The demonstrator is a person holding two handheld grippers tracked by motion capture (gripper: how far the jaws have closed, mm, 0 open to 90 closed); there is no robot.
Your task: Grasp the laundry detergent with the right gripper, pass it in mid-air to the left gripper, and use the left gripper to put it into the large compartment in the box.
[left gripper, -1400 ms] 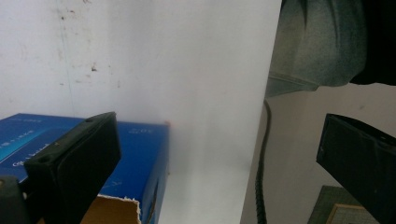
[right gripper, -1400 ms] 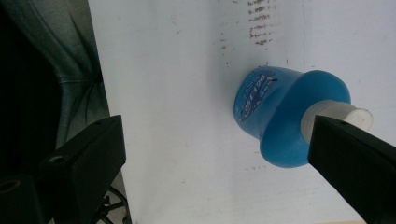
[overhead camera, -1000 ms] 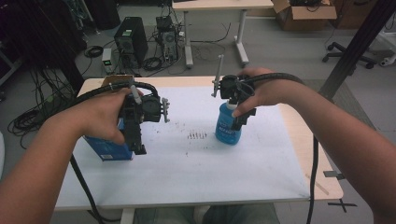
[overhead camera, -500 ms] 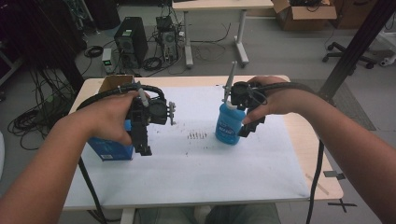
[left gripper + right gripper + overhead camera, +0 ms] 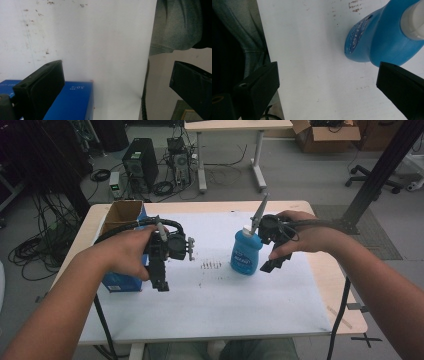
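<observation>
A blue plastic bottle (image 5: pixel 245 254) with a white cap stands upright near the middle of the white sheet (image 5: pixel 215 300). My right gripper (image 5: pixel 273 265) hangs just to its right, pointing down, open and empty. In the right gripper view the bottle (image 5: pixel 374 40) lies beyond and to the right of the wide-apart jaws of the right gripper (image 5: pixel 328 72). My left gripper (image 5: pixel 160 282) points down beside a blue box (image 5: pixel 119 282) at the table's left. It is open, with nothing between its jaws. In the left gripper view the left gripper (image 5: pixel 117 72) sits over bare sheet, with the box (image 5: pixel 71 100) behind the left jaw.
The blue box's brown top (image 5: pixel 122 215) stands open. Dark specks (image 5: pixel 212 266) mark the sheet between the grippers. The table's near edge (image 5: pixel 147 62) and the person's lap show below. Beyond the table are a computer tower (image 5: pixel 137 162), cables and another desk.
The right gripper has drifted right and a little down, off to the side of the bottle. The left gripper has shifted slightly right and lower. Bottle and box have not moved.
</observation>
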